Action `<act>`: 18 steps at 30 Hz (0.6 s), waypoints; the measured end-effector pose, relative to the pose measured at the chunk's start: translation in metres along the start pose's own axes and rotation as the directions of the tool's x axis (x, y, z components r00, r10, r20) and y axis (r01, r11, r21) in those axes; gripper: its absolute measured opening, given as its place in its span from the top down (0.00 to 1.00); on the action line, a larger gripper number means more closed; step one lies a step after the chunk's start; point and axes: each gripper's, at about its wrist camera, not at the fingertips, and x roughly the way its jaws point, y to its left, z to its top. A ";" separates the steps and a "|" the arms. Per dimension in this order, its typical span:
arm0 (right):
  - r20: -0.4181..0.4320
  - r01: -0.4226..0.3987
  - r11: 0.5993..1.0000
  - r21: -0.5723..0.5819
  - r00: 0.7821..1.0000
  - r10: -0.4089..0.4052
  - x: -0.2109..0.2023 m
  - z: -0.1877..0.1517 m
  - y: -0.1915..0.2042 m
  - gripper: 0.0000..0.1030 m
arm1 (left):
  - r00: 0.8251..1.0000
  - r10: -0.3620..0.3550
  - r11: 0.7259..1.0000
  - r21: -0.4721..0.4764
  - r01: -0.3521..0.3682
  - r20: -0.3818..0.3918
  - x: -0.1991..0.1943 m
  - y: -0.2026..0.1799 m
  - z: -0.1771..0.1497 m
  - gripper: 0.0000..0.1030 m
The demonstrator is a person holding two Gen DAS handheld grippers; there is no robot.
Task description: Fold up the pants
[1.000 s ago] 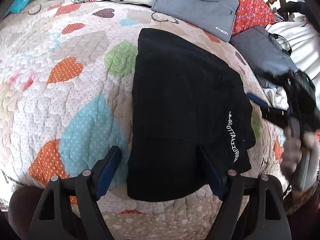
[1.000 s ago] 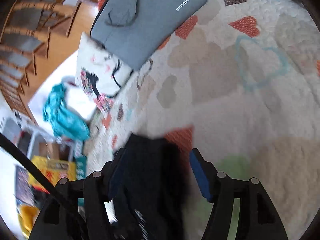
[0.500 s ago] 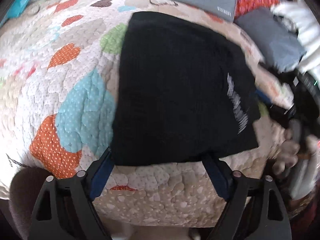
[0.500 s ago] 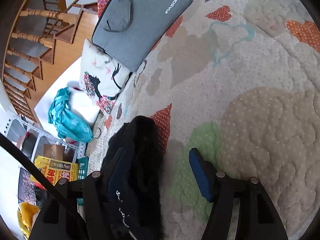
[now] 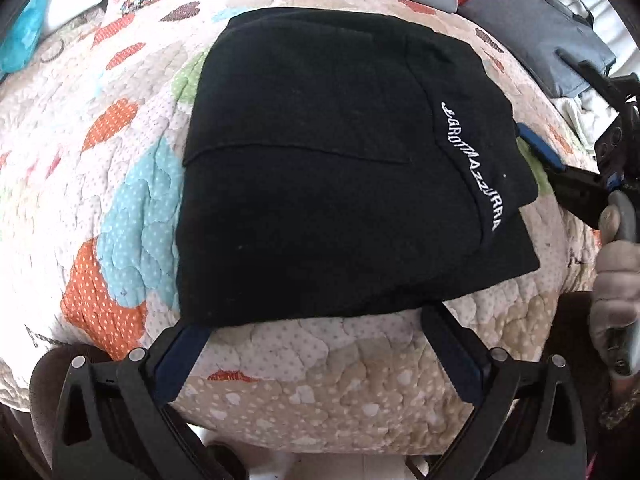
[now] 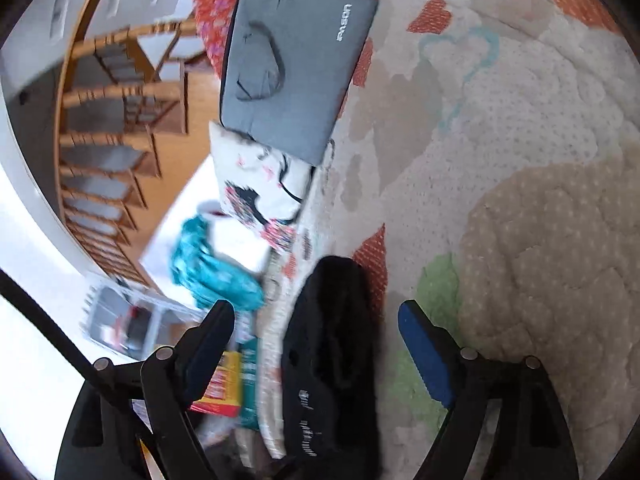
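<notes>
Black pants (image 5: 332,168) with white lettering lie folded into a flat rectangle on the heart-patterned quilt (image 5: 120,208). My left gripper (image 5: 312,344) is open and empty, just short of the pants' near edge, its fingertips at the hem. My right gripper (image 6: 316,332) is open and empty, with the pants' side edge (image 6: 332,352) seen end-on between its fingers. In the left wrist view the right gripper (image 5: 540,152) sits at the pants' right edge, held by a hand.
A grey laptop sleeve (image 6: 292,64) and a printed pillow (image 6: 260,184) lie at the quilt's far end. A second grey bag (image 5: 536,28) lies to the right. A teal cloth (image 6: 208,268) and wooden chairs (image 6: 120,112) stand off the bed.
My left gripper has pulled back off the pants, from straddling the near edge to just short of it. My right gripper has backed away along the side edge. The pants stay flat.
</notes>
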 end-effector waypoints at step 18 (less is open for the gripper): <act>-0.018 0.256 0.924 -0.286 0.962 -0.272 0.030 -0.025 0.033 0.08 | 0.934 -0.027 0.968 -0.224 0.114 0.357 -0.121 0.095 0.003 0.09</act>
